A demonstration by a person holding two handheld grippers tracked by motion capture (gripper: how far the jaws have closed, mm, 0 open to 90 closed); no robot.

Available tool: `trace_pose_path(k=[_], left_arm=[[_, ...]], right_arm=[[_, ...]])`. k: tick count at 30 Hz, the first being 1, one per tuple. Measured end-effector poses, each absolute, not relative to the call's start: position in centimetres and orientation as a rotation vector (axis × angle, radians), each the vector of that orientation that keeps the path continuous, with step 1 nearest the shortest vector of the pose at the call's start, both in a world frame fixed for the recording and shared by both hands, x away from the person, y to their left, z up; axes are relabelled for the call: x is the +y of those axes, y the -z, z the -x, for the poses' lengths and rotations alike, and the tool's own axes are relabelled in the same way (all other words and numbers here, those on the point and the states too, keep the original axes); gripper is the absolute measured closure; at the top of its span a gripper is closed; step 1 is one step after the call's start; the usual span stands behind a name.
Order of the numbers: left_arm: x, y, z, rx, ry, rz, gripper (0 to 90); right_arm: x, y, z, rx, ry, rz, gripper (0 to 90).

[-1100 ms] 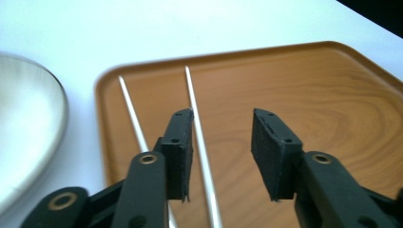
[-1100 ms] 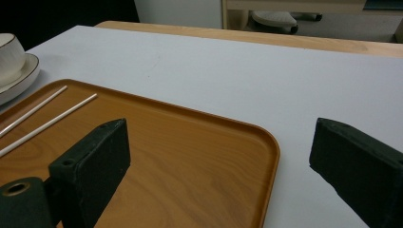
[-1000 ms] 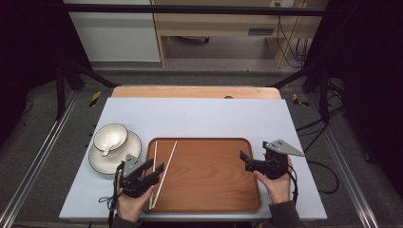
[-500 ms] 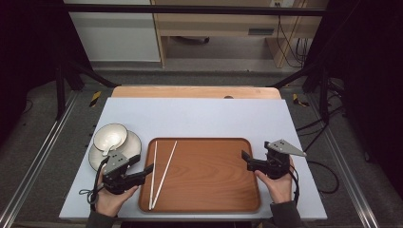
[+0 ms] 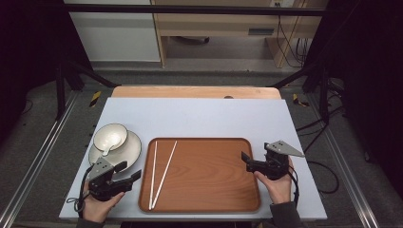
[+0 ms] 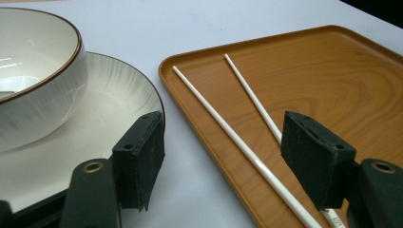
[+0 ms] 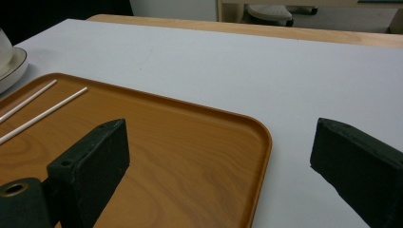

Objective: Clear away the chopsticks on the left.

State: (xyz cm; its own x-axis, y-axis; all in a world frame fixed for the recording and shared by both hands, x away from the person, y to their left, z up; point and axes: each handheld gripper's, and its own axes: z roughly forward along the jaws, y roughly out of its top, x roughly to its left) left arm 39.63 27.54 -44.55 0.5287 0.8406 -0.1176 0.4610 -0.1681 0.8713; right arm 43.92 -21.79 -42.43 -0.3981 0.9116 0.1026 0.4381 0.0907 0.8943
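Chopsticks (image 5: 161, 173) lying on left part of tray (image 5: 214, 199). Bowl (image 5: 110, 137) sitting on plate (image 5: 130, 149), left of tray. Left gripper (image 5: 131, 174) and right gripper (image 5: 244, 160) both resting with jaws spread, holding nothing. Chopsticks looking thin, light, stiff, slippery; pinching near middle probably safest.

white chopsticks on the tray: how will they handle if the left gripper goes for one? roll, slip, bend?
The chopsticks look thin, round and glossy, so one would probably roll or skid if nudged. They lie flat on the smooth tray, so the open left gripper may struggle to get under one. Straight, likely stiff and light.
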Motion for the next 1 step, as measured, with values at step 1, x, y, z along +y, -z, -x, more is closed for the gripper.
trace_pose_path(k=[1], left_arm=[[27.63, 44.68, -39.59, 1.078, -0.496, -1.815, 30.8]], right_arm=[[-21.79, 42.46, -43.95, 1.885, -1.268, -1.325, 5.9]])
